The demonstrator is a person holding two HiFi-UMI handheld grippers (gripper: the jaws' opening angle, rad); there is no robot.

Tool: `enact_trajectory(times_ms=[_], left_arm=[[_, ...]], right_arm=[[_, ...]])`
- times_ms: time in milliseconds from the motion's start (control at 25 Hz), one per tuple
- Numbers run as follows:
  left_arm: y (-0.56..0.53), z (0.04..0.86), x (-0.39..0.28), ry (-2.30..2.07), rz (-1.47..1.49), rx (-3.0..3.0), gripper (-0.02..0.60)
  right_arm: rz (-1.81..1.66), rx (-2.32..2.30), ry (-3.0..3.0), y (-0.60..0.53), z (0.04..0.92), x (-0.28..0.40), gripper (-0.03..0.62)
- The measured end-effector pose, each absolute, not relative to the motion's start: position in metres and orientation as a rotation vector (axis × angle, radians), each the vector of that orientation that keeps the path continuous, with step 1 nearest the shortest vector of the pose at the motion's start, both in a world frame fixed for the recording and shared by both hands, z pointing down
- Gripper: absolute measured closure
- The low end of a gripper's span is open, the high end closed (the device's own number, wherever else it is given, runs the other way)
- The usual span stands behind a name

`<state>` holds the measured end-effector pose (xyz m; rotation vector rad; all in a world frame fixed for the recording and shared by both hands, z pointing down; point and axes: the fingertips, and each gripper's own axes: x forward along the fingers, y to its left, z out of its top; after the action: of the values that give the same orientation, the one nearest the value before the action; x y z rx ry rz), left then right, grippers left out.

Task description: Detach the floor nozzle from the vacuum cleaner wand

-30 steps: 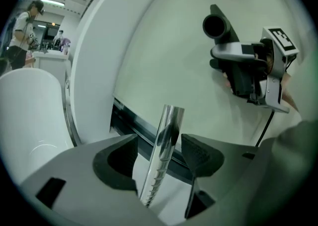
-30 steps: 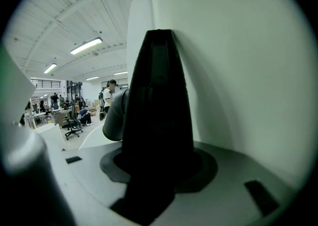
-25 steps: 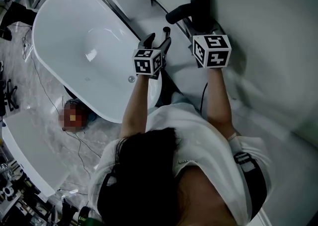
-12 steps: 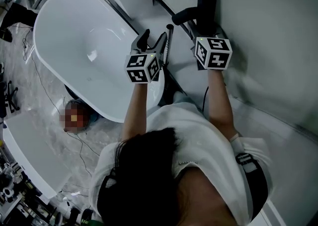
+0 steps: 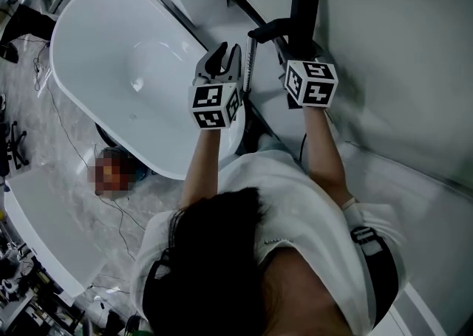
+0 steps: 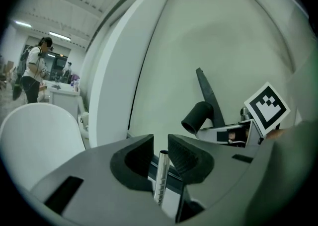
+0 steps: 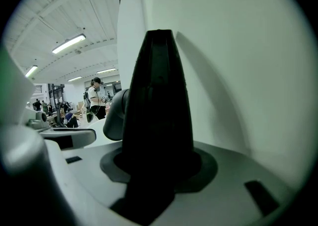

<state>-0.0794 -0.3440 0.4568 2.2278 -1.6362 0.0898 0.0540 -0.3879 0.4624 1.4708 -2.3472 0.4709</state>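
The black floor nozzle [image 5: 307, 2] stands upright against the white wall, and my right gripper [image 5: 301, 50] is shut on its body. In the right gripper view the nozzle [image 7: 158, 101] fills the space between the jaws. Its curved black neck [image 5: 267, 28] reaches left towards the thin metal wand [image 5: 249, 69]. My left gripper [image 5: 224, 57] sits beside the wand, and its jaws have just been closing. In the left gripper view the wand's top end [image 6: 160, 180] fills the narrow gap of the left gripper [image 6: 160, 145], pads against its sides. The neck's open mouth [image 6: 195, 120] shows apart from that end.
A white oval bathtub [image 5: 126, 61] lies to the left, its rim just under my left arm. A white wall panel [image 5: 384, 46] rises on the right. Cables trail over the marble floor [image 5: 66, 142]. A person [image 6: 35, 68] stands far off in the hall.
My left gripper has risen and its jaws have gone from wide open to a narrow gap around the wand. The right gripper and nozzle have shifted slightly.
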Motion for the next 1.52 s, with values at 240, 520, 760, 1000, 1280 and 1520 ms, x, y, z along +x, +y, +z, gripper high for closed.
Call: enact_trajectory(times_ms=[240, 520, 760, 1000, 1280, 1520], left_arm=[[-0.335, 0.457, -0.080, -1.654, 0.084, 2.191, 0.558], [-0.321, 0.459, -0.076, -1.662, 0.123, 2.168, 0.577], [-0.305, 0.463, -0.069, -1.662, 0.140, 2.164, 0.578], [-0.293, 0.463, -0.070, -1.660, 0.149, 2.181, 0.578], [-0.289, 0.456, -0.067, -1.648, 0.158, 2.229, 0.578], [-0.291, 0.457, -0.065, -1.644, 0.169, 2.245, 0.578]], right_arm=[[0.471, 1.470, -2.334, -0.367, 0.468, 0.056, 0.402], [0.459, 1.493, -2.314, -0.349, 0.474, 0.058, 0.402], [0.425, 1.495, -2.314, -0.332, 0.478, 0.054, 0.402], [0.404, 1.504, -2.312, -0.317, 0.482, 0.050, 0.402], [0.350, 1.486, -2.278, -0.312, 0.479, 0.047, 0.402], [0.336, 1.480, -2.270, -0.313, 0.480, 0.046, 0.402]])
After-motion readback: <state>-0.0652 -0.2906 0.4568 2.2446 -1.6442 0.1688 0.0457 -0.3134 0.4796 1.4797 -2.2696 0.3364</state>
